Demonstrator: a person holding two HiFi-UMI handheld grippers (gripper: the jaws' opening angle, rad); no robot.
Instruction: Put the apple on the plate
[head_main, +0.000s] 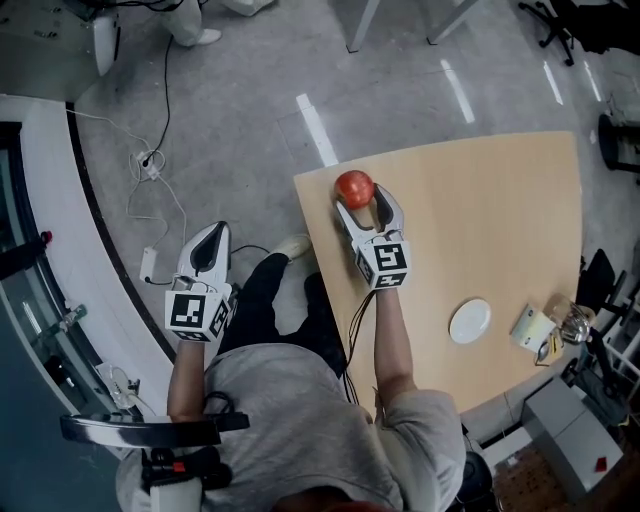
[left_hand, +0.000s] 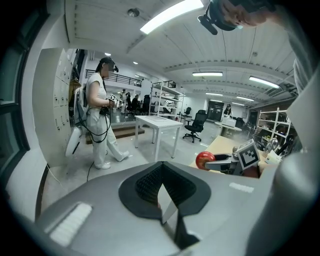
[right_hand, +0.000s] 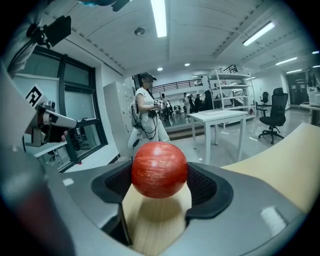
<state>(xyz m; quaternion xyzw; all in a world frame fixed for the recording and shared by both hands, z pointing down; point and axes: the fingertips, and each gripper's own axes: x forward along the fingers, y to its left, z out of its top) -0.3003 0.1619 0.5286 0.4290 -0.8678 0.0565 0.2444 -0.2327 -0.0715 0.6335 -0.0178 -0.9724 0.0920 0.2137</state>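
Note:
A red apple (head_main: 354, 187) sits at the far left corner of the light wooden table (head_main: 480, 220). My right gripper (head_main: 362, 200) reaches over the table, one jaw on each side of the apple. In the right gripper view the apple (right_hand: 159, 169) fills the gap of the right gripper (right_hand: 159, 189), and both black pads touch its sides. A small white plate (head_main: 470, 321) lies empty on the near right part of the table, well away from the apple. My left gripper (head_main: 208, 243) hangs off the table over the floor, its jaws (left_hand: 162, 187) together with nothing between them.
A folded cloth or packet (head_main: 533, 328) and a shiny glass object (head_main: 570, 322) sit at the table's right edge beside the plate. Cables and a power strip (head_main: 150, 165) lie on the floor. A person in white (left_hand: 100, 115) stands near a white table (left_hand: 157, 122).

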